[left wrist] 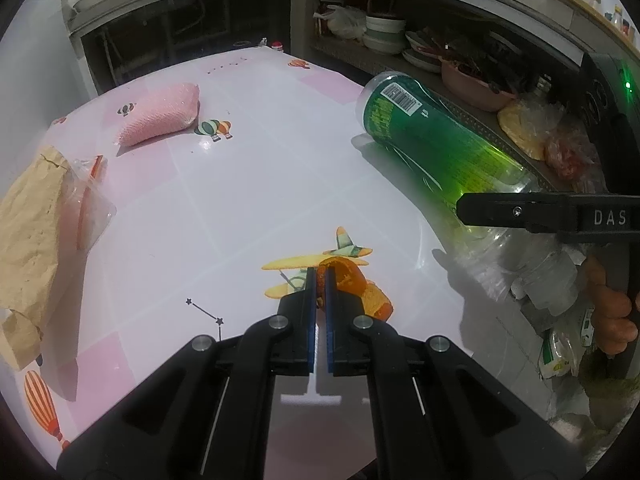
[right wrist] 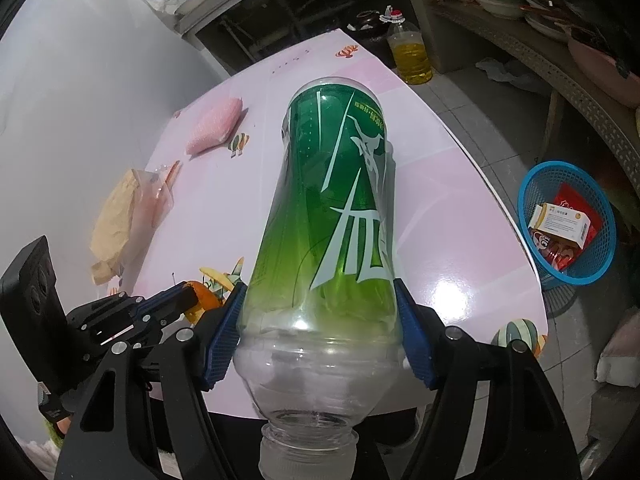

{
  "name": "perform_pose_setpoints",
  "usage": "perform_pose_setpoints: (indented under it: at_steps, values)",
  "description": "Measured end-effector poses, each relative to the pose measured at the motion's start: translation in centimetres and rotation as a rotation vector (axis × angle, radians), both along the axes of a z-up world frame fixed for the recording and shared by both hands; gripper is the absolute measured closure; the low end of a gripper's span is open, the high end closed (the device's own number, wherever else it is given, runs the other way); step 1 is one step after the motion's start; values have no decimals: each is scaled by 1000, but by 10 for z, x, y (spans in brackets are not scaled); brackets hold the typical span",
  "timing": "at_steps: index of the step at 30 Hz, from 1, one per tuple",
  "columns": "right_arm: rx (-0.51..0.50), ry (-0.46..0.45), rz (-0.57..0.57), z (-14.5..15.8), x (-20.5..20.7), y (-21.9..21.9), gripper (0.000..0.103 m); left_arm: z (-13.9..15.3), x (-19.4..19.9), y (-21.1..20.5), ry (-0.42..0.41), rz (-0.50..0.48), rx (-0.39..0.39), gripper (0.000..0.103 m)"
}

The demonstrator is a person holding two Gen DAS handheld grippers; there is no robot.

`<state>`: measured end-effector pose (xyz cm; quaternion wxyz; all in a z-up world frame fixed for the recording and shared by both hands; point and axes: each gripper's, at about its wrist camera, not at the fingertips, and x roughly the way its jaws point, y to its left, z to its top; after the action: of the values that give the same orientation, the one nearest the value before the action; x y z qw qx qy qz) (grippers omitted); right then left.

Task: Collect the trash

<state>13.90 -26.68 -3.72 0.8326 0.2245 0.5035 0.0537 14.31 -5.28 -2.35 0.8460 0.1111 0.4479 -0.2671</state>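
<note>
The plastic bottle [right wrist: 326,216] was clear, with a green label carrying pale lettering and a barcode near its base; it had no cap on its neck, and the clear shoulder below the label looked empty. It lay tilted, neck toward the near edge of the bench [right wrist: 460,184] and base pointing to the far side, held up off the surface. The right gripper [right wrist: 320,324] had its jaws spread wide around the bottle's lower label, the blue pads [right wrist: 412,336] pressed against either side of it. In the left wrist view a hand [left wrist: 612,312] showed at the right edge, wrapped around that gripper's handle.

The orange peel [left wrist: 352,280] was a curled, bright orange piece lying near the front of the bench, over a printed aeroplane. The left gripper [left wrist: 320,276] pointed steeply down at it with the jaws drawn almost together, pinching one edge of the peel between the blue pads; the rest of the peel stuck out to the right of the fingers.

Farther left on the bench lay a torn brown paper bag [left wrist: 32,240] with a clear plastic wrapper [left wrist: 90,204] against it, and beyond them a pink mesh pouch [left wrist: 160,118]. On the floor to the right of the bench stood a blue basket [right wrist: 568,224] holding a small box and red packets.
</note>
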Motion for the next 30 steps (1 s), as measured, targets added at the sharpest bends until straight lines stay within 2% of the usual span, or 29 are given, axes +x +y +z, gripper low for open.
perform_pose_setpoints:
  at_steps: [12,30]
  values:
    - [18,-9,-40,6,-4,-9,34,7,5,7,-7,5,-48,101]
    - [35,-42,-68,17,-16,-23,34,30,5,6,-49,17,-68,101]
